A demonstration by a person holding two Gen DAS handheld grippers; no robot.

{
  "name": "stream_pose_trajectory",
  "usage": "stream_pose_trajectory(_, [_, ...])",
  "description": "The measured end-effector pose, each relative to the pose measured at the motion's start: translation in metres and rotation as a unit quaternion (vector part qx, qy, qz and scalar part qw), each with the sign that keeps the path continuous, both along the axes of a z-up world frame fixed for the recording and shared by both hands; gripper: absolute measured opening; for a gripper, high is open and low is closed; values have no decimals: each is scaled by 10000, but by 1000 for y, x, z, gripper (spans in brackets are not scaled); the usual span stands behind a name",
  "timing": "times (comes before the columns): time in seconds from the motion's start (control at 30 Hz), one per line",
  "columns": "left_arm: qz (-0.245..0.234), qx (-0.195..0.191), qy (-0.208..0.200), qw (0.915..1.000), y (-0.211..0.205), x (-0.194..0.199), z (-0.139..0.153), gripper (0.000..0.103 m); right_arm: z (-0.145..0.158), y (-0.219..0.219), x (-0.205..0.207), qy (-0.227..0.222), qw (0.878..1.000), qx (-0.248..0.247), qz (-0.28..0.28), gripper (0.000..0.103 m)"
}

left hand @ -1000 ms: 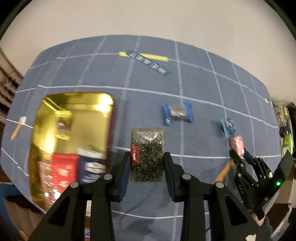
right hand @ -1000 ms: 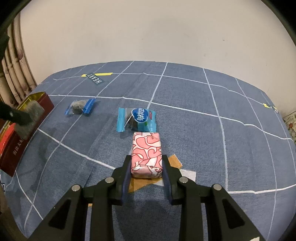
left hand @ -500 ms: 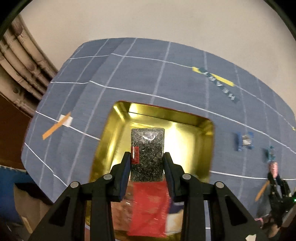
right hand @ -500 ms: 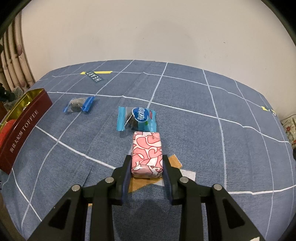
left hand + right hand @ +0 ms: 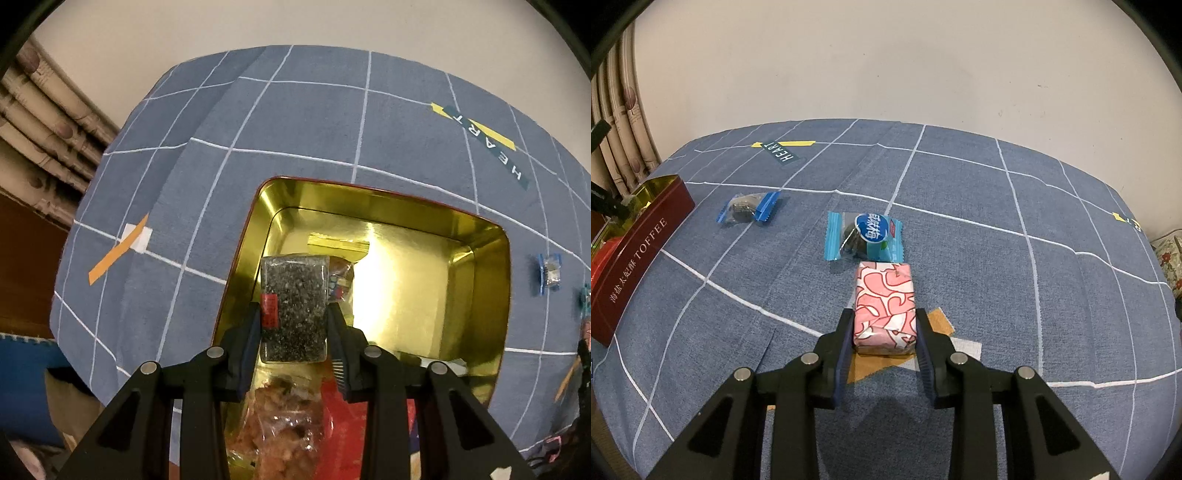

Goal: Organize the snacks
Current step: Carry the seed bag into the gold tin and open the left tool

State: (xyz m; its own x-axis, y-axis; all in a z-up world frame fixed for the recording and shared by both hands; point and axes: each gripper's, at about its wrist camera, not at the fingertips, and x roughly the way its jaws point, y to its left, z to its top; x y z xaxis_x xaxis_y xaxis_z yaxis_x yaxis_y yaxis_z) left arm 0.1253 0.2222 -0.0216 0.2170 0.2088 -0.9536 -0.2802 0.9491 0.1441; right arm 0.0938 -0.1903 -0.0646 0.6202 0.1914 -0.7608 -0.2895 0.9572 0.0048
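Observation:
My left gripper (image 5: 293, 325) is shut on a clear packet of dark speckled snack (image 5: 294, 306) with a red label, held over the open gold-lined tin (image 5: 373, 203). Red and clear-wrapped snacks (image 5: 291, 424) lie in the tin's near end. My right gripper (image 5: 884, 332) is shut on a pink-and-white patterned packet (image 5: 884, 299), low over orange tape on the blue cloth. Just beyond it lies a light-blue wrapped snack (image 5: 866, 234), and farther left a small blue-ended candy (image 5: 750, 208). The tin (image 5: 639, 243) shows its red TOFFEE side at the left edge.
A blue checked cloth (image 5: 997, 229) covers the table, with a HEART label (image 5: 780, 152) and yellow tape near the back. Curtains (image 5: 40, 122) hang at the left. An orange-and-white tape mark (image 5: 122, 245) lies left of the tin. A small blue candy (image 5: 549, 271) lies to the tin's right.
My left gripper carried the dark packet leftward from the cloth to over the tin, then sank closer into it. The right gripper and its pink packet stayed still.

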Motion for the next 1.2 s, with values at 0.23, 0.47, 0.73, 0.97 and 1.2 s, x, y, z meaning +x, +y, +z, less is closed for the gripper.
stream_pose_trajectory(0.23, [54, 90, 97, 9999, 7, 2, -7, 31, 0, 0, 0, 0, 10000, -1, 2, 32])
stream_pose_trajectory(0.47, [37, 99, 142, 9998, 8, 1, -11, 31, 0, 0, 0, -2, 10000, 1, 2, 32])
stream_pose_trajectory(0.73, [18, 140, 206, 9997, 8, 0, -12, 32, 0, 0, -1, -2, 10000, 0, 2, 32])
stream_pose_trajectory(0.97, [-83, 298, 96, 9995, 5, 1, -1, 35, 0, 0, -1, -2, 10000, -1, 3, 32])
stream_pose_trajectory(1.2, [-133, 197, -31, 9997, 0, -6, 9, 43, -1, 0, -1, -4, 10000, -8, 3, 32])
